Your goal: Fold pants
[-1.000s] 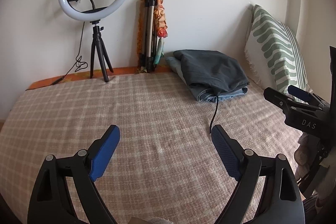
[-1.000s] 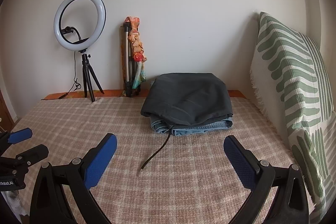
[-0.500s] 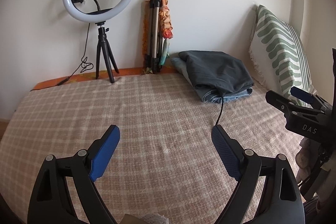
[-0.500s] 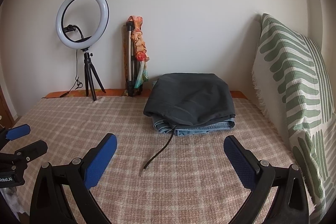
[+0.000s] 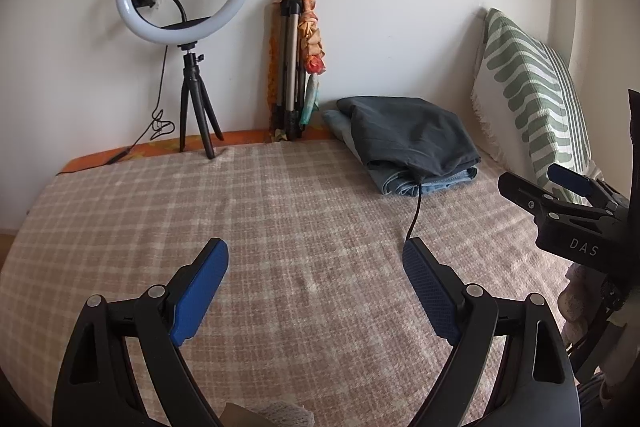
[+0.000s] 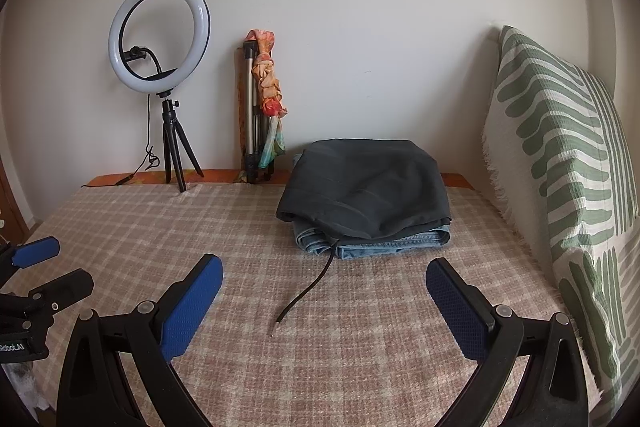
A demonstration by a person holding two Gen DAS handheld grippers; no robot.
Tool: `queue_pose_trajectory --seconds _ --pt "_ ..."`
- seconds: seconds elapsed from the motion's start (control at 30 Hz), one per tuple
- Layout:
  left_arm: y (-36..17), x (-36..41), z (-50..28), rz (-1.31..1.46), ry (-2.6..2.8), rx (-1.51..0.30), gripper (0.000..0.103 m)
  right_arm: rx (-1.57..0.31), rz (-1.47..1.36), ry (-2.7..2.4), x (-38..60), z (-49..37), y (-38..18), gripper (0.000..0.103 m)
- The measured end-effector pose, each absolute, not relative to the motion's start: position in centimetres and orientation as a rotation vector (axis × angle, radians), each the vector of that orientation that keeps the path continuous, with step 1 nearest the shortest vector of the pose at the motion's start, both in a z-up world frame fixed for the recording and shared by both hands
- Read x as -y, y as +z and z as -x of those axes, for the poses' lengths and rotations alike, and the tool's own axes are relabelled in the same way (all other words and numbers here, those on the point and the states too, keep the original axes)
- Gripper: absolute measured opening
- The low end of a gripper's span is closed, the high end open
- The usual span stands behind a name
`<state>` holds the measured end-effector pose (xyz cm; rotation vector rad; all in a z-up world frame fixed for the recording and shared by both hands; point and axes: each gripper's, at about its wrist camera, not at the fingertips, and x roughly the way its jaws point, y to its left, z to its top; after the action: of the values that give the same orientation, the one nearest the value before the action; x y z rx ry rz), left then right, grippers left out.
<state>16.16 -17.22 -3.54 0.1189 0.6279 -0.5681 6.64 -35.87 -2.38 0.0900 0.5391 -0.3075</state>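
Right wrist view, item: dark grey pants (image 6: 368, 195), folded, stacked on folded blue jeans (image 6: 384, 247) at the far side of the checked bedspread (image 6: 160, 227), near the striped pillow (image 6: 568, 155); black drawstring (image 6: 308, 291) trails toward the camera. Right gripper (image 6: 324, 291): tongs spread, nothing between them. Left gripper (image 5: 316, 279): tongs spread, empty, well short of the stack. Handling note, as judgement: folding looks finished; if tidying, tuck the drawstring under the top layer, pinching only its end, without dragging the stack askew
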Motion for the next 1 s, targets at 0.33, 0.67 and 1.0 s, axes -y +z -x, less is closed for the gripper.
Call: queue_pose_trajectory --seconds 0.33,0.67,1.0 --pt "-3.50 17.28 -16.02 -0.117 -0.569 -0.630 0.089 -0.543 -0.100 -0.301 35.88 -6.73 -2.49 0.103" --pt "-3.52 17.27 -16.00 -0.115 -0.561 -0.632 0.089 -0.546 -0.101 -0.291 35.84 -6.79 -2.52 0.103" --pt "-3.48 17.36 -15.67 -0.133 -0.559 -0.598 0.089 -0.547 -0.105 -0.289 35.90 -6.75 -2.53 0.103"
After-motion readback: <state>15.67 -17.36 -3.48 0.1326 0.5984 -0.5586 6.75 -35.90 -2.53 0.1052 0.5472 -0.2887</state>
